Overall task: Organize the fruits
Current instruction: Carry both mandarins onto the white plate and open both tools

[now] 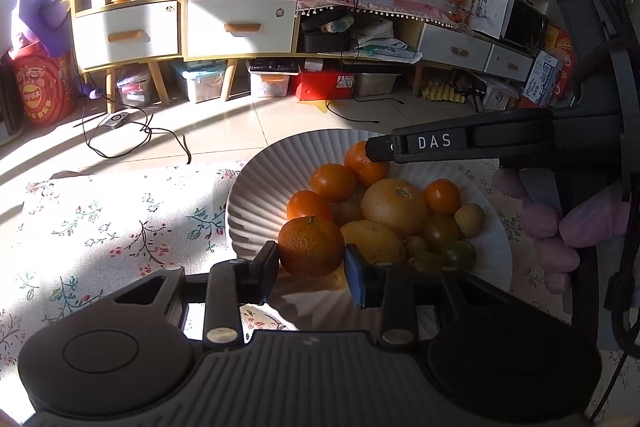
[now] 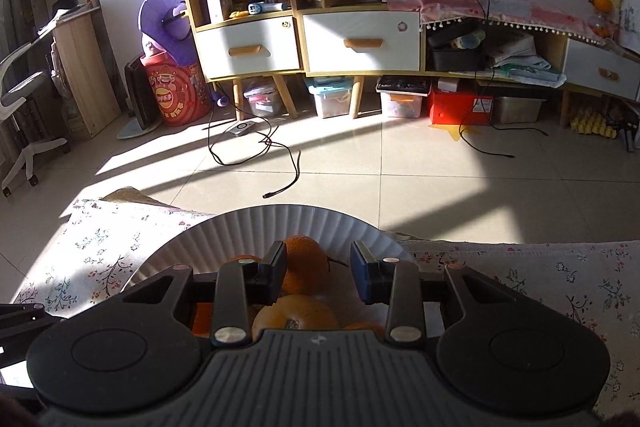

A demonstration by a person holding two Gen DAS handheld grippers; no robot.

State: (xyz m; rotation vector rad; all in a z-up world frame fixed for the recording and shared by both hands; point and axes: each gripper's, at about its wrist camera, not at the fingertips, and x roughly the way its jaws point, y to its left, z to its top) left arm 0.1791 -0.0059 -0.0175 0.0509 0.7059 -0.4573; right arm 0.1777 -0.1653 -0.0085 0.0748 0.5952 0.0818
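A white ribbed plate on a floral tablecloth holds several fruits: oranges, small orange tomatoes, green tomatoes and a large yellow-orange citrus. My left gripper has its fingers on both sides of a rough-skinned mandarin at the plate's near edge. My right gripper is open above the plate, with an orange between its fingers, touching neither clearly. Its finger shows in the left wrist view over the far orange.
The floral tablecloth covers the table to the left and right. Beyond the table edge lie tiled floor, loose cables, and a cabinet with drawers.
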